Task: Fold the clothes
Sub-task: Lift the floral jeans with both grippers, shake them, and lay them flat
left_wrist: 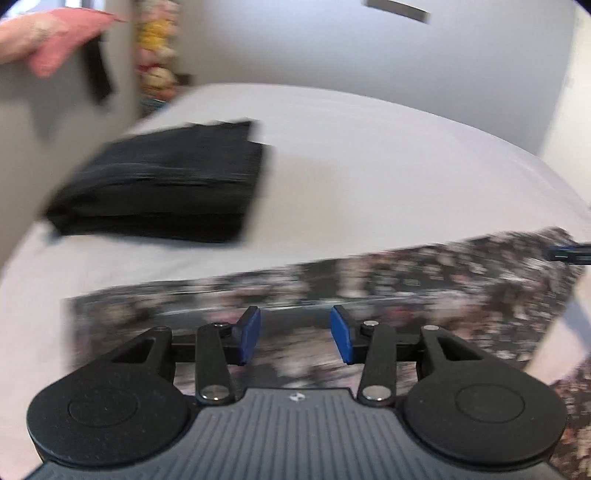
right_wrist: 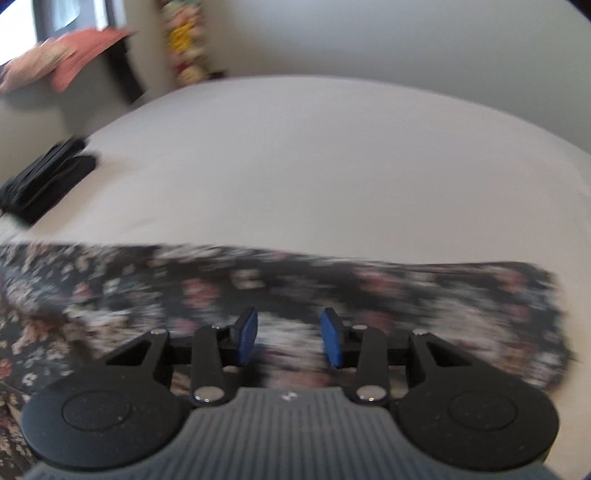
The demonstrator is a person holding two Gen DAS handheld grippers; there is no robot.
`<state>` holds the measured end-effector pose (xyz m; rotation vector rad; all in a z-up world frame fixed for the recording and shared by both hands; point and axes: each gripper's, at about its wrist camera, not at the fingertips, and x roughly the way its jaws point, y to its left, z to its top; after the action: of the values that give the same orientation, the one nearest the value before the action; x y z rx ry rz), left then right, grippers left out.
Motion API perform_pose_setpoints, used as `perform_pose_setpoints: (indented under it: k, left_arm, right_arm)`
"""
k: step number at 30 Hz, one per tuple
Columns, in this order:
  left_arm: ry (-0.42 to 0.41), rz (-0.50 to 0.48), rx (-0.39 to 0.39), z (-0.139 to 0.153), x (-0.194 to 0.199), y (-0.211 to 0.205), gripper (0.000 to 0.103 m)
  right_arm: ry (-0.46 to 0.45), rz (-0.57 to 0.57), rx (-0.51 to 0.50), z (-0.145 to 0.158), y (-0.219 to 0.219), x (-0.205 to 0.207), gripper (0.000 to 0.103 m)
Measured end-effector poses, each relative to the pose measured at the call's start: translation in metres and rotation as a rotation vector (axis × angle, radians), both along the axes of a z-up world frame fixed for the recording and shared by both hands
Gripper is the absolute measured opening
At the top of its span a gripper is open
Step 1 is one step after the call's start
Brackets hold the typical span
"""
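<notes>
Below, blurred floral garment [left_wrist: 406, 288], both claws, left claw [left_wrist: 295, 334], right claw [right_wrist: 288, 338], released (blue pads), folded black stack [left_wrist: 162, 184]

Both pictures are bright, with soft and even daylight; in the right wrist view a window [right_wrist: 55, 18] at the top left is overexposed to white. Shadows are weak: only a faint grey one lies beside the folded black clothes [left_wrist: 162, 181]. No strong glare shows. Motion blur is heavy in both views (the floral garment [right_wrist: 280, 295] is smeared into streaks, its pattern hardly readable), while the left gripper [left_wrist: 295, 334] and the right gripper [right_wrist: 288, 338] stay sharp. The fisheye lens bends the white bed [left_wrist: 369, 166] into a dome, and the corners fall dark.
</notes>
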<state>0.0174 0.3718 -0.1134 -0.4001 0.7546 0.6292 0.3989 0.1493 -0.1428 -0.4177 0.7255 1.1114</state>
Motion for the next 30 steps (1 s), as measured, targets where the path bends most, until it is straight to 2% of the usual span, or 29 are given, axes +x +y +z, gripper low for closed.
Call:
perform_pose_setpoints:
  k: [2,6,9,16,19,23,26,30]
  left_arm:
    - [0.017,-0.038,-0.02,-0.011,0.027,0.001,0.043]
    - [0.123,-0.053,-0.103,-0.047,0.078,0.014,0.039]
    - [0.133,-0.023,-0.076,-0.062,0.1,0.02,0.04]
    - [0.139,0.008,0.002,-0.064,0.151,0.037,0.044]
    - [0.11,0.078,-0.028,-0.059,0.158,0.045,0.044]
    - [0.062,0.073,0.016,-0.037,0.136,0.023,0.043]
    - [0.011,0.039,0.073,-0.02,0.101,-0.013,0.044]
    - [-0.005,-0.036,0.092,-0.002,0.046,-0.069,0.045]
  right_arm:
    - [-0.018,0.024,-0.026,-0.008,0.02,-0.011,0.041]
    - [-0.053,0.072,-0.077,-0.025,0.059,-0.032,0.044]
    - [-0.07,0.09,-0.104,-0.034,0.085,-0.04,0.044]
    - [-0.146,0.048,-0.1,-0.044,0.132,-0.045,0.043]
    - [-0.156,-0.017,-0.091,-0.044,0.147,-0.045,0.044]
    - [-0.136,-0.075,-0.038,-0.032,0.137,-0.05,0.044]
    - [-0.103,-0.035,0.011,-0.023,0.101,-0.068,0.044]
    - [-0.057,0.036,0.04,-0.012,0.038,-0.095,0.044]
